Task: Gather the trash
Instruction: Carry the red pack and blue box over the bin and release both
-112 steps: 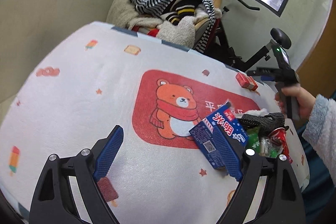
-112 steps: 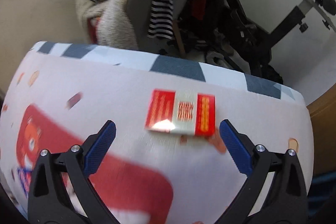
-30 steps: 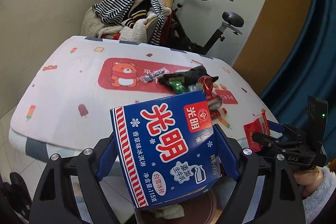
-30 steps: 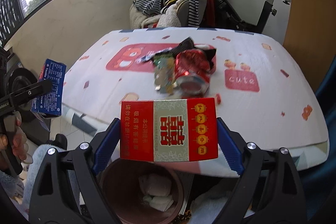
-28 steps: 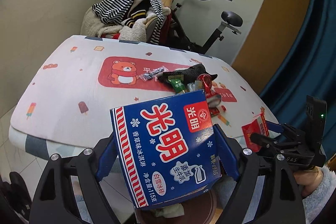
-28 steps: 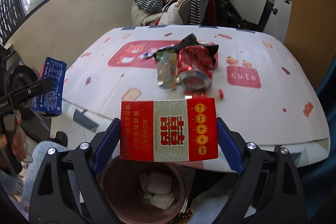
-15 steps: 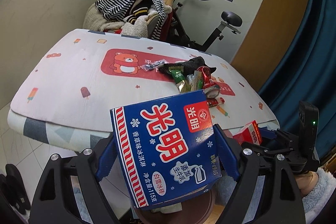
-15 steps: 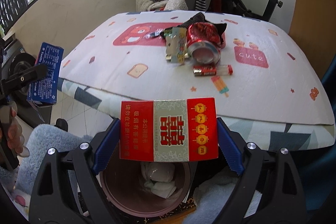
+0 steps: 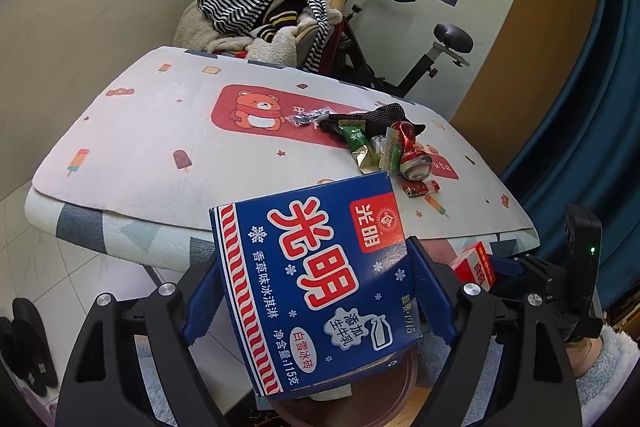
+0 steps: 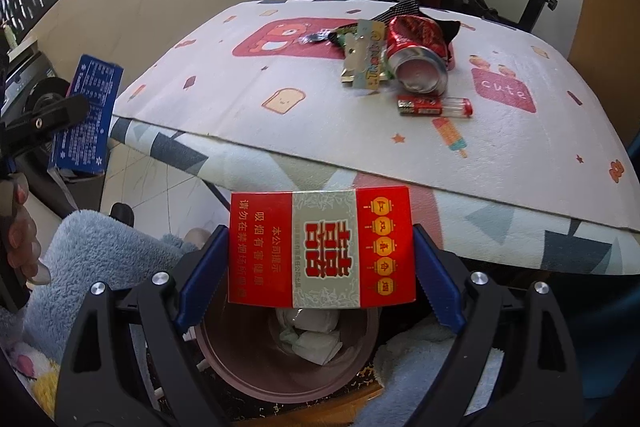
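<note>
**Both boxes held over the bin**

My left gripper (image 9: 316, 303) is clamped across a blue ice-cream carton (image 9: 320, 283), its pads pressed to both sides; large red characters read 光明, with "115克" near the bottom edge. My right gripper (image 10: 320, 279) pinches a red cigarette pack (image 10: 320, 247) by its short ends, the 囍 emblem in the middle band. Both jaws stand wide because the boxes are wide.

Below them sits a brown waste bin (image 10: 240, 367) on the floor, just off the table's (image 10: 280, 147) near edge, holding crumpled white tissue (image 10: 312, 335). My fleece sleeves crowd either side of it.

On the table lie a crushed red can (image 10: 416, 47), snack wrappers (image 10: 364, 55), a red lighter (image 10: 436, 106) and the printed word "cute" (image 10: 502, 90).
</note>
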